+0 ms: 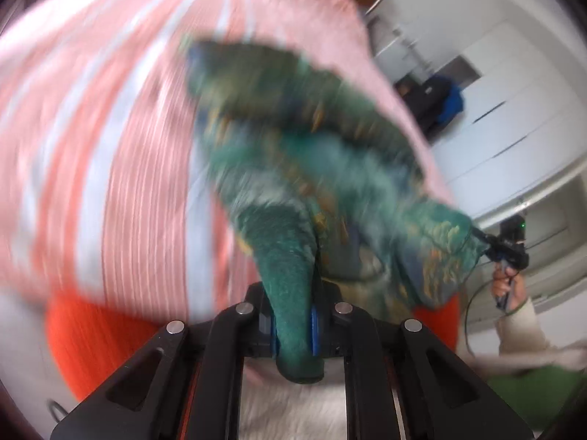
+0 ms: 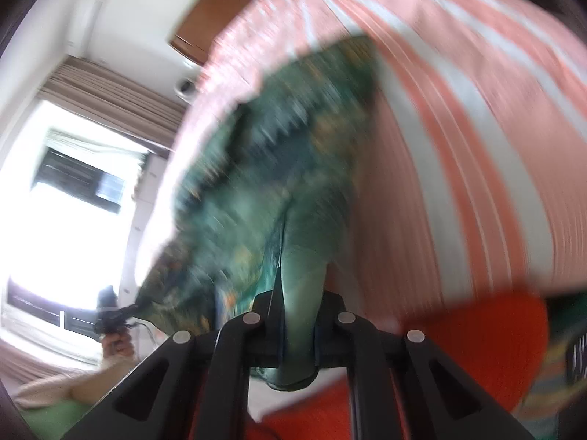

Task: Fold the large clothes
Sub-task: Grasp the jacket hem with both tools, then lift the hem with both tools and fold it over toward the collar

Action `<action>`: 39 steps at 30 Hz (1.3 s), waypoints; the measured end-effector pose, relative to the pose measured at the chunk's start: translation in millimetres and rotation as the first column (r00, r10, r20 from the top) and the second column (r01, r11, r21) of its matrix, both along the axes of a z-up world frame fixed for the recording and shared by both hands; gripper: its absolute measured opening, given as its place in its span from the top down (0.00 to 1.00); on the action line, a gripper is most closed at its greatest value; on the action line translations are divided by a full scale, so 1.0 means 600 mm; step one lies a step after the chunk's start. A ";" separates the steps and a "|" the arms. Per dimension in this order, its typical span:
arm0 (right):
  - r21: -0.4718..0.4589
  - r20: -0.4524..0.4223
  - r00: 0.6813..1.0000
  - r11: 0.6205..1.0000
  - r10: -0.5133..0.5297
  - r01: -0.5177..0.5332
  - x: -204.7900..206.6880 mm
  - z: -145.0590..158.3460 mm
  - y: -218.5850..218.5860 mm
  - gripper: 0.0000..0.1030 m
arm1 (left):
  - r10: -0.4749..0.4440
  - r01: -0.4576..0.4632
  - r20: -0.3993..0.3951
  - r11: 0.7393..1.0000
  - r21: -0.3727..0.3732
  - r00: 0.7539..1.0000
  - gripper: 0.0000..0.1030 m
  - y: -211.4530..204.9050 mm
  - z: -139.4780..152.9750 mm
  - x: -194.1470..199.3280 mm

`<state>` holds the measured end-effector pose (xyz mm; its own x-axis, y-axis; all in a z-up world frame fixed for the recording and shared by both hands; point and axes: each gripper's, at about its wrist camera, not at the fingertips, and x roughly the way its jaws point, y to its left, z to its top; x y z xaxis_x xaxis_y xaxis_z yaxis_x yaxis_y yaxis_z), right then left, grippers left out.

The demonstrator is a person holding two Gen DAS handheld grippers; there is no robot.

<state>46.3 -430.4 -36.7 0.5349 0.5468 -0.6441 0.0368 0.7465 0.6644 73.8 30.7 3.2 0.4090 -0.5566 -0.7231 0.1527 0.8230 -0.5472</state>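
A green patterned garment hangs stretched in the air between both grippers, above a bed. My left gripper is shut on one bunched corner of it, the cloth pinched between the blue pads. In the right wrist view the same green garment runs off to the left, and my right gripper is shut on another bunched corner. The right gripper also shows far off in the left wrist view, clamped on the cloth's far corner, and the left gripper shows likewise in the right wrist view. Both views are blurred.
Under the garment lies a pink and white striped bedspread with an orange cloth at its near edge. White cupboard doors stand beyond the bed. A bright window with curtains fills the left of the right wrist view.
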 end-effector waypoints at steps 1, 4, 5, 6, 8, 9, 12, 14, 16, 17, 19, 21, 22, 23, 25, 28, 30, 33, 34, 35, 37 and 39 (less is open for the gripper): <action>-0.004 0.041 0.999 1.000 0.001 -0.001 0.025 0.026 -0.003 0.90 | 0.008 -0.007 0.036 1.000 -0.011 0.999 0.90 0.000 0.027 0.036; -0.039 0.145 0.989 0.999 -0.002 0.008 0.123 0.093 -0.008 0.90 | 0.075 -0.071 0.132 0.997 -0.038 0.988 0.88 0.011 0.095 0.149; -0.046 0.175 0.984 0.999 -0.016 0.025 0.166 0.111 -0.005 0.90 | 0.109 -0.103 0.154 0.994 -0.047 0.982 0.84 0.011 0.110 0.194; -0.047 0.204 0.978 0.997 -0.044 0.054 0.219 0.127 -0.007 0.90 | 0.145 -0.139 0.171 0.989 -0.049 0.975 0.76 0.008 0.124 0.244; -0.035 0.244 0.962 0.990 -0.123 0.135 0.295 0.135 -0.013 0.89 | 0.161 -0.157 0.166 0.987 -0.034 0.973 0.33 -0.010 0.128 0.342; -0.003 0.247 0.955 0.986 -0.163 0.169 0.335 0.131 -0.024 0.85 | 0.165 -0.163 0.140 0.986 -0.024 0.976 0.11 -0.018 0.120 0.387; 0.055 0.164 0.946 0.960 -0.279 0.274 0.441 0.083 -0.052 0.17 | 0.230 -0.232 0.056 0.973 0.016 0.972 0.10 -0.014 0.087 0.443; 0.041 0.140 0.933 0.944 -0.331 0.328 0.458 0.066 -0.052 0.01 | 0.203 -0.205 0.052 0.979 0.026 0.978 0.08 -0.004 0.071 0.442; 0.016 0.141 0.947 0.957 -0.289 0.290 0.467 0.060 -0.047 0.01 | 0.181 -0.189 0.085 0.977 0.095 0.980 0.05 0.012 0.050 0.433; -0.054 0.141 0.956 0.963 -0.256 0.266 0.472 0.057 -0.041 0.01 | 0.180 -0.191 0.086 0.972 0.135 0.980 0.04 0.022 0.039 0.431; -0.216 0.129 0.972 0.951 -0.197 0.221 0.486 0.046 -0.024 0.01 | 0.191 -0.196 0.043 0.962 0.191 0.981 0.05 0.031 -0.002 0.429; -0.330 0.086 0.984 0.927 -0.158 0.177 0.503 0.022 -0.011 0.01 | 0.210 -0.204 -0.012 0.960 0.194 0.978 0.05 0.025 -0.048 0.443; -0.353 0.065 0.986 0.921 -0.151 0.164 0.514 0.011 -0.007 0.01 | 0.212 -0.204 -0.019 0.960 0.194 0.977 0.06 0.016 -0.059 0.449; -0.363 0.052 0.989 0.920 -0.142 0.151 0.530 -0.003 0.006 0.01 | 0.208 -0.199 -0.024 0.959 0.201 0.978 0.10 0.007 -0.071 0.456; -0.380 0.037 0.991 0.916 -0.126 0.131 0.537 -0.027 0.018 0.05 | 0.193 -0.179 -0.032 0.952 0.248 0.981 0.48 -0.017 -0.088 0.462; -0.454 0.028 0.994 0.884 -0.109 0.110 0.552 -0.047 0.056 0.75 | 0.213 -0.200 -0.008 0.930 0.309 0.977 0.90 -0.030 -0.088 0.453; -0.551 0.075 0.992 0.825 -0.105 0.129 0.539 -0.029 0.080 0.81 | 0.199 -0.213 0.077 0.930 0.298 0.977 0.92 -0.027 -0.045 0.432; -0.650 0.223 0.975 0.743 -0.017 0.162 0.506 0.043 0.114 0.83 | 0.167 -0.227 0.219 0.930 0.289 0.961 0.92 -0.033 0.029 0.418; -0.657 0.264 0.965 0.732 -0.001 0.181 0.499 0.067 0.119 0.83 | 0.161 -0.239 0.265 0.924 0.297 0.951 0.92 -0.039 0.047 0.422; -0.660 0.307 0.952 0.721 0.003 0.211 0.498 0.093 0.122 0.83 | 0.158 -0.254 0.306 0.917 0.307 0.939 0.92 -0.046 0.061 0.429; -0.647 0.385 0.923 0.710 -0.010 0.278 0.506 0.128 0.125 0.83 | 0.176 -0.298 0.366 0.902 0.312 0.914 0.92 -0.053 0.073 0.459; -0.629 0.421 0.906 0.706 -0.041 0.325 0.531 0.137 0.120 0.83 | 0.212 -0.336 0.368 0.886 0.318 0.905 0.91 -0.049 0.051 0.497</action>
<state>364.9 -358.3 45.5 0.8372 -0.0914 -0.5392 0.0954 0.9952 -0.0206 372.0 1.2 33.6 0.7447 -0.1091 -0.6584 0.0029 0.9871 -0.1603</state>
